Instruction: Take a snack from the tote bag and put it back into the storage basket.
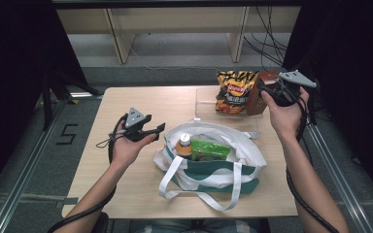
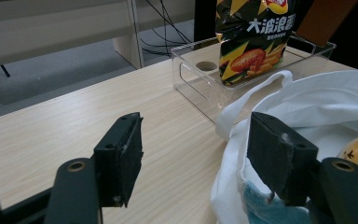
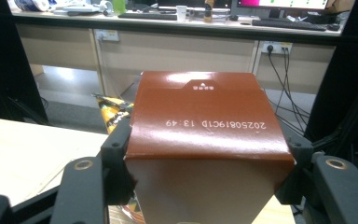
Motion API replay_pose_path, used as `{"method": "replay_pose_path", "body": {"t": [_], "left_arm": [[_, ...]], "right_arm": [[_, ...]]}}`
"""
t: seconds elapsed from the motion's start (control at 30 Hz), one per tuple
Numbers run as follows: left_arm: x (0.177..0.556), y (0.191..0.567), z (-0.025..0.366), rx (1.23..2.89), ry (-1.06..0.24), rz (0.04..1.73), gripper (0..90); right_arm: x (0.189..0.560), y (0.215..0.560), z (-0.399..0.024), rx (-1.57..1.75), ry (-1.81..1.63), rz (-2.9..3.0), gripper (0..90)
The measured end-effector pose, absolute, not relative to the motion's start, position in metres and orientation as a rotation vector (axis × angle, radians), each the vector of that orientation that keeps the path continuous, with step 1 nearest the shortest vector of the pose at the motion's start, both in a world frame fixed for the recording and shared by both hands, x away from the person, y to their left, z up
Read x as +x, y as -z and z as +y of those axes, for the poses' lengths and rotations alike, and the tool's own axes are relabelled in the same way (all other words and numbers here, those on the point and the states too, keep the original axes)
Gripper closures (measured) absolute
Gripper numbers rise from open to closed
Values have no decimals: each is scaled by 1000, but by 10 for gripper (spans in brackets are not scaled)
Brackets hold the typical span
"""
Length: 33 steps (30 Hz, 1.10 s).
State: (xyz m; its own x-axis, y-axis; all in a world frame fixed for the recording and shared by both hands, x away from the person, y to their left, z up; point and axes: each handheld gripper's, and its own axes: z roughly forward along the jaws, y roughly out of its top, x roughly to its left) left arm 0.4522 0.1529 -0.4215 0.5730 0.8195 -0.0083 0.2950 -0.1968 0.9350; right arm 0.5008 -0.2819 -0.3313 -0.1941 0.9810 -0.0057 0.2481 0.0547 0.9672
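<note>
Pale wood-grain table (image 1: 126, 194) carries a white tote bag (image 1: 213, 165) near its front edge and a clear plastic bin (image 1: 205, 101) at its far right corner. Over that bin, the right gripper (image 3: 205, 177) clamps a smooth brown cardboard box (image 3: 205, 126) between its 2 jaws, long axis running away from the jaws. The left gripper (image 2: 193, 158) hovers gaping, holding nothing, beside the bag.

Glossy brown cardboard box (image 3: 207, 135); shiny foil chip bag (image 1: 233, 92); clear smooth plastic tray (image 2: 200, 79); soft white cloth tote (image 1: 233, 145) (teal base); pale matt wood-grain table (image 1: 145, 104).
</note>
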Motion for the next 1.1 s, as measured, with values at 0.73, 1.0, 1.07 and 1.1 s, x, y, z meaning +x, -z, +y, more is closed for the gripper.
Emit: {"method": "replay_pose_path", "body": {"t": [0.73, 1.0, 1.07, 1.1], "left_arm": [[452, 423, 153, 1764, -622, 925, 352], [453, 423, 152, 1764, -619, 923, 352], [453, 424, 153, 1767, -619, 921, 352], [453, 424, 153, 1768, -622, 922, 353]], "right_arm": [[511, 340, -281, 1319, -1178, 1558, 390], [515, 343, -281, 1340, -1160, 1572, 389], [517, 344, -281, 1334, -1159, 1576, 389], [517, 344, -282, 1337, -1154, 1578, 389]]}}
